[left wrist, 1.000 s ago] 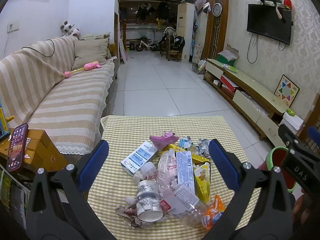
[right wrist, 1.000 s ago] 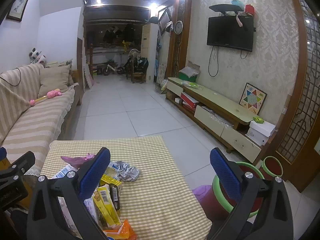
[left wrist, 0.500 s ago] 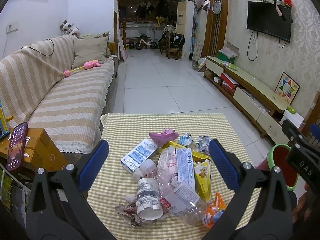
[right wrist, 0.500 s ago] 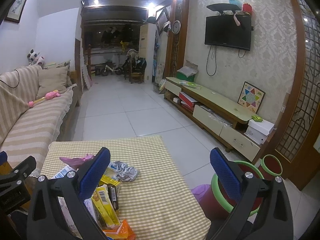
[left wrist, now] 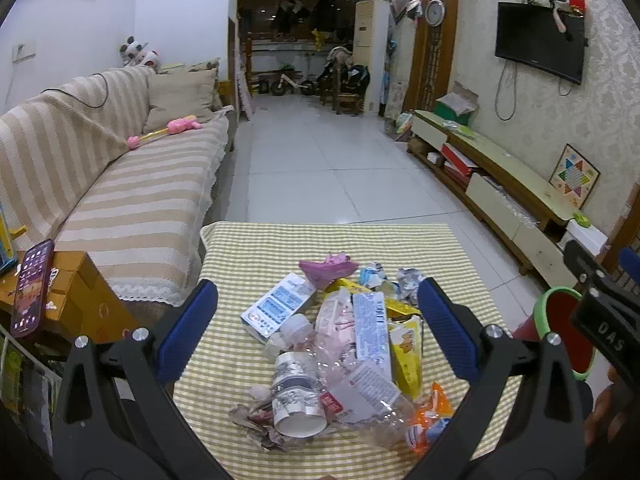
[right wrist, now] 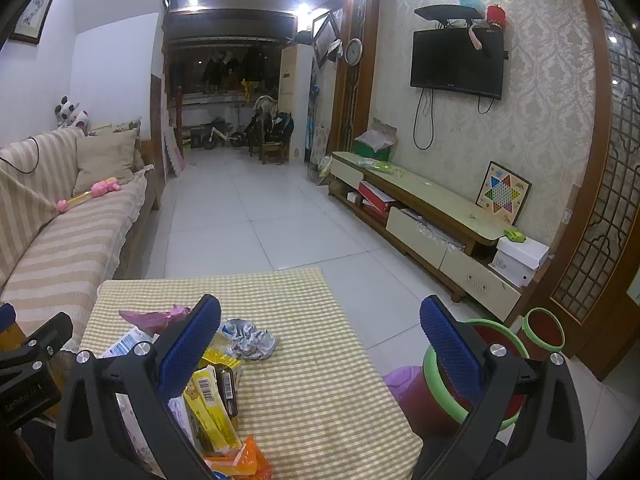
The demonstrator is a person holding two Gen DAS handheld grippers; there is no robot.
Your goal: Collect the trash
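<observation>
A pile of trash [left wrist: 344, 340] lies on a table with a yellow checked cloth [left wrist: 256, 252]: a paper cup [left wrist: 298, 404], a clear plastic bottle [left wrist: 360, 384], a white and blue carton [left wrist: 276, 306], yellow wrappers [left wrist: 406, 354], an orange wrapper [left wrist: 430, 416] and a pink wrapper [left wrist: 328, 268]. My left gripper [left wrist: 318, 326] is open and empty above the pile. My right gripper [right wrist: 320, 344] is open and empty over the table's right part [right wrist: 304, 384], right of the yellow wrappers [right wrist: 208, 408] and crumpled foil [right wrist: 250, 340]. A red bin with a green rim [right wrist: 448, 396] stands on the floor right of the table.
A striped sofa [left wrist: 120, 184] runs along the left. A wooden side table holds a phone [left wrist: 32, 288]. A second red bin [right wrist: 544, 330] stands further right. A low TV cabinet [right wrist: 432, 216] lines the right wall. Tiled floor [left wrist: 320, 168] lies beyond the table.
Both grippers have shifted slightly, and the views have crept a little. The trash has not moved and both grippers stay open.
</observation>
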